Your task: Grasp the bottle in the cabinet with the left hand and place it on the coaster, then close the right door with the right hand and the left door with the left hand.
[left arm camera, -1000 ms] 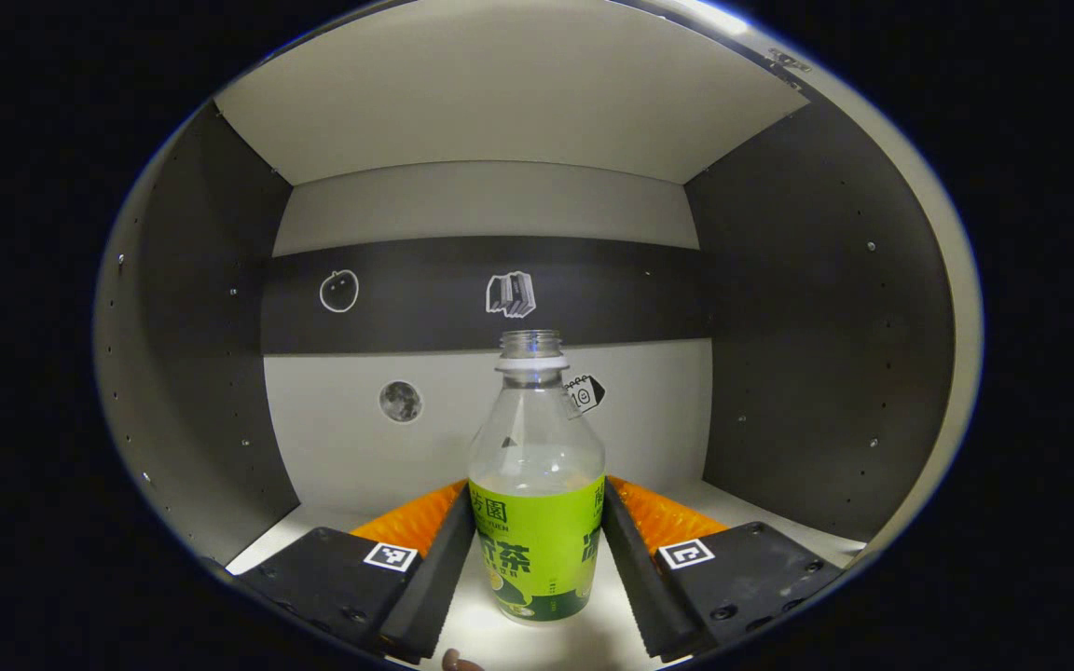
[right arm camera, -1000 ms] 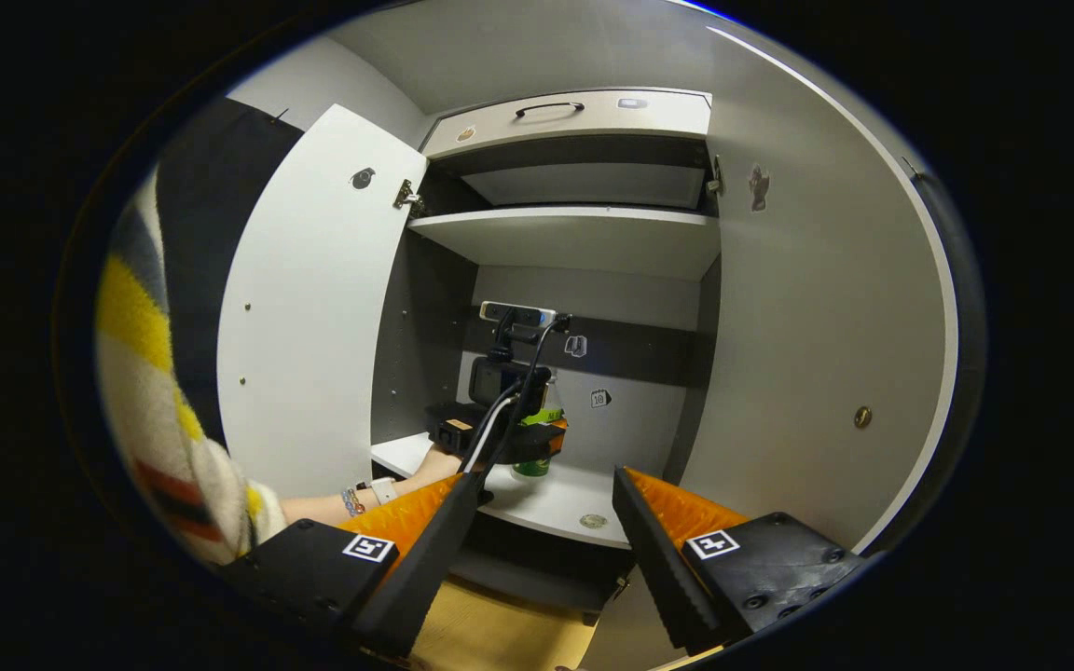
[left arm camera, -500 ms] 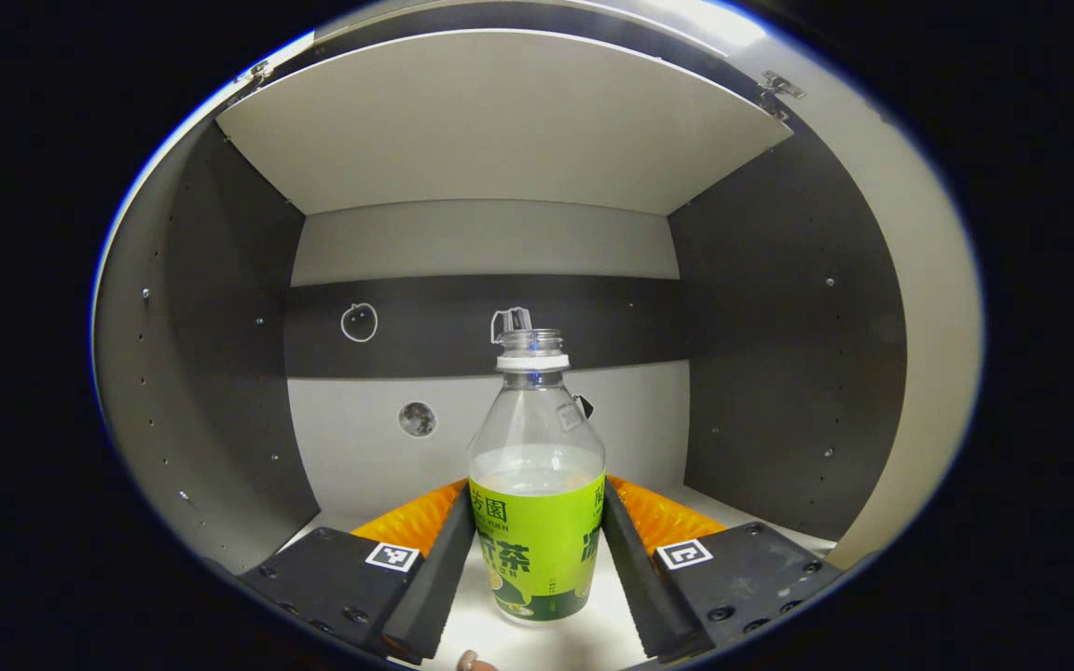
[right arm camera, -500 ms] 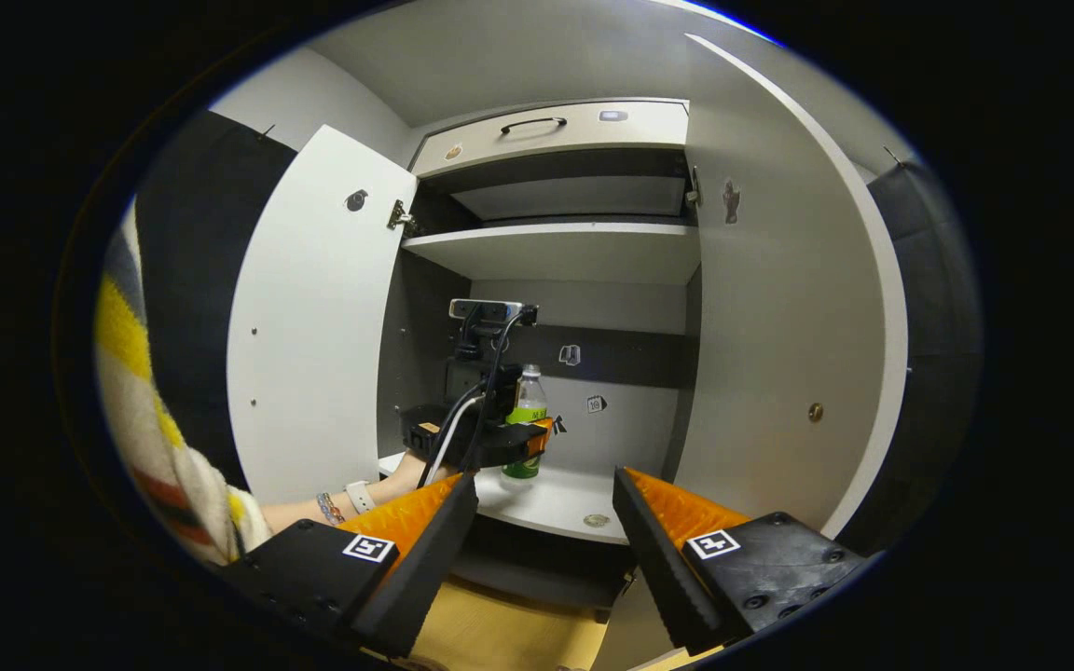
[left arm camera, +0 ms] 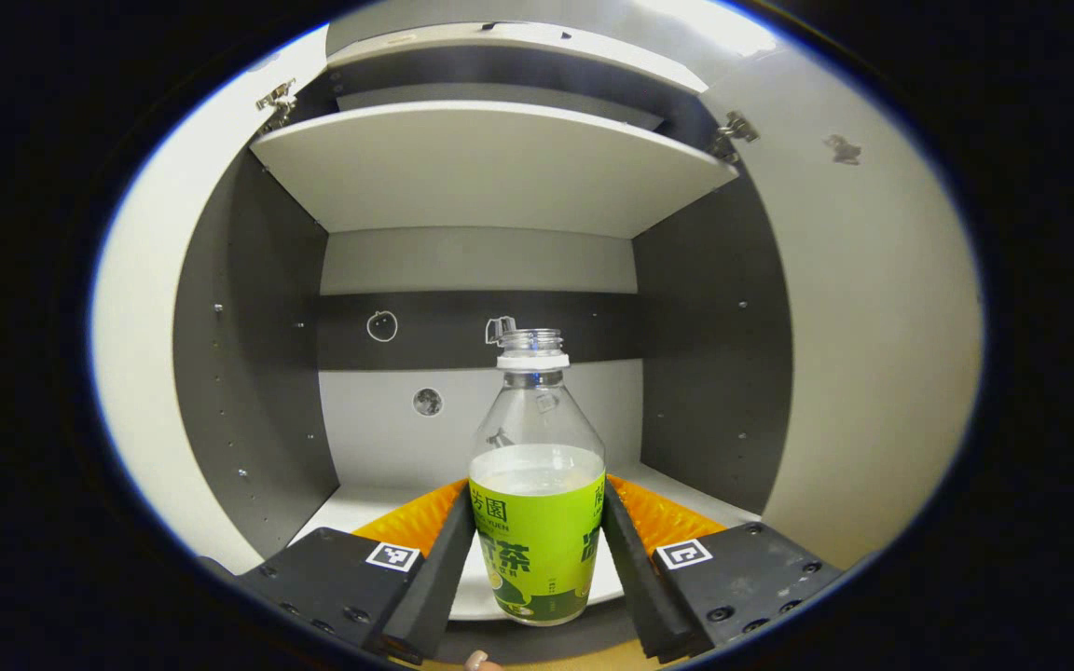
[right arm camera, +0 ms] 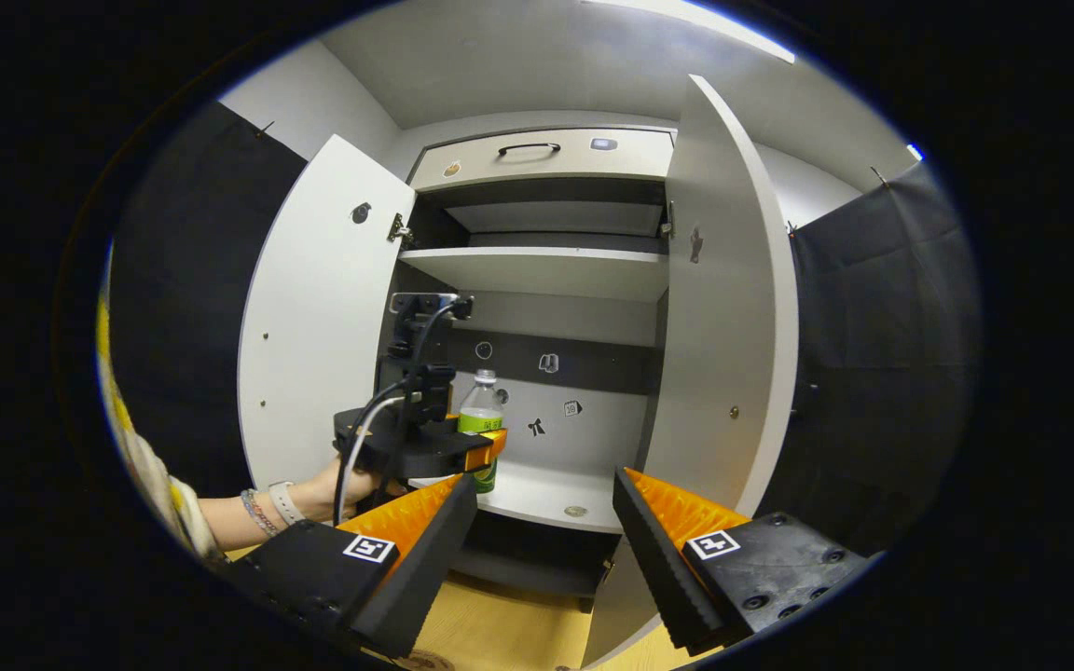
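A clear bottle (left arm camera: 537,410) with a green label and no cap stands upright between the fingers of my left gripper (left arm camera: 537,508), which is shut on its label. The bottle's base hangs over the front edge of the cabinet's lower shelf (left arm camera: 360,508). In the right gripper view the bottle (right arm camera: 479,410) sits in the left gripper (right arm camera: 486,449), held by a hand (right arm camera: 332,480) in front of the shelf. My right gripper (right arm camera: 546,536) is open with nothing in it, back from the cabinet. The left door (right arm camera: 313,308) and the right door (right arm camera: 723,317) both stand open.
A small round disc (right arm camera: 576,511) lies on the lower shelf near its front edge. An upper shelf (right arm camera: 537,270) and a drawer with a handle (right arm camera: 537,154) sit above. A wooden surface (right arm camera: 500,634) lies below the cabinet. Black cloth (right arm camera: 873,354) hangs to the right.
The left gripper has drawn back out of the cabinet with the bottle, from deep inside to the shelf's front edge. The right gripper has backed away, and more of the right door's edge shows.
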### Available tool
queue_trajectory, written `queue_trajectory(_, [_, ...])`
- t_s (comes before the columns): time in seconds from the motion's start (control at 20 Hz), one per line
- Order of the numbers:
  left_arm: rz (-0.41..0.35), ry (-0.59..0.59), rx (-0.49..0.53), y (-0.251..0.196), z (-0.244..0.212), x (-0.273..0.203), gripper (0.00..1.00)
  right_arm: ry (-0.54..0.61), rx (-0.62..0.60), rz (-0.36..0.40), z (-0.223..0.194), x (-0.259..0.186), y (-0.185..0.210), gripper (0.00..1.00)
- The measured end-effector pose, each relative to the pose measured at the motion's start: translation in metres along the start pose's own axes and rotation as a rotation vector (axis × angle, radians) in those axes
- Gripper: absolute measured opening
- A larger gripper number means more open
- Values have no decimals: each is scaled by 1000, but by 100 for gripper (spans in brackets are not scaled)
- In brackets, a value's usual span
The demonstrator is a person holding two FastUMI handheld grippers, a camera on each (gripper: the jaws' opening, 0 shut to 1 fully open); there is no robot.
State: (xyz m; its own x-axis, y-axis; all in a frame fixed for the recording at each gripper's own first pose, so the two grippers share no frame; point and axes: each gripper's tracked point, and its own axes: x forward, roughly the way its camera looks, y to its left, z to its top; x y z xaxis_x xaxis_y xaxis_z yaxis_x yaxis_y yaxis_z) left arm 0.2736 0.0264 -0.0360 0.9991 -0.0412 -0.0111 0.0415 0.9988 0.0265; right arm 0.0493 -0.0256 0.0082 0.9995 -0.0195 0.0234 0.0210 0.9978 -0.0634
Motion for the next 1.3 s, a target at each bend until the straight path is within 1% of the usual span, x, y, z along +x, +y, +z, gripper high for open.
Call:
queue_trajectory(0.15, [-14, -20, 2, -7, 9, -38, 78, 9, -18, -39, 3, -20, -2, 98])
queue_trajectory(0.35, [-51, -24, -6, -23, 12, -84, 77, 13, -31, -92, 7, -49, -2, 98])
queue_trajectory(0.5, [-84, -30, 15, -35, 9, -116, 77, 9, -61, -147, 9, -71, -7, 98])
queue_trajectory(0.65, [-122, -30, 12, -48, 0, -147, 77, 25, -86, -193, 6, -89, -12, 98])
queue_trajectory(0.85, [-174, -41, -26, -65, -23, -182, 77, 36, -109, -260, 4, -107, -26, 98])
queue_trajectory(0.95, [-204, -50, -16, -76, -37, -196, 77, 33, -122, -296, 6, -113, -36, 98])
queue_trajectory(1.1, [-234, -49, 0, -91, -61, -215, 77, 40, -112, -318, 1, -112, -46, 98])
queue_trajectory(1.3, [-260, -34, -35, -107, -96, -229, 77, 67, -133, -341, -11, -105, -62, 98])
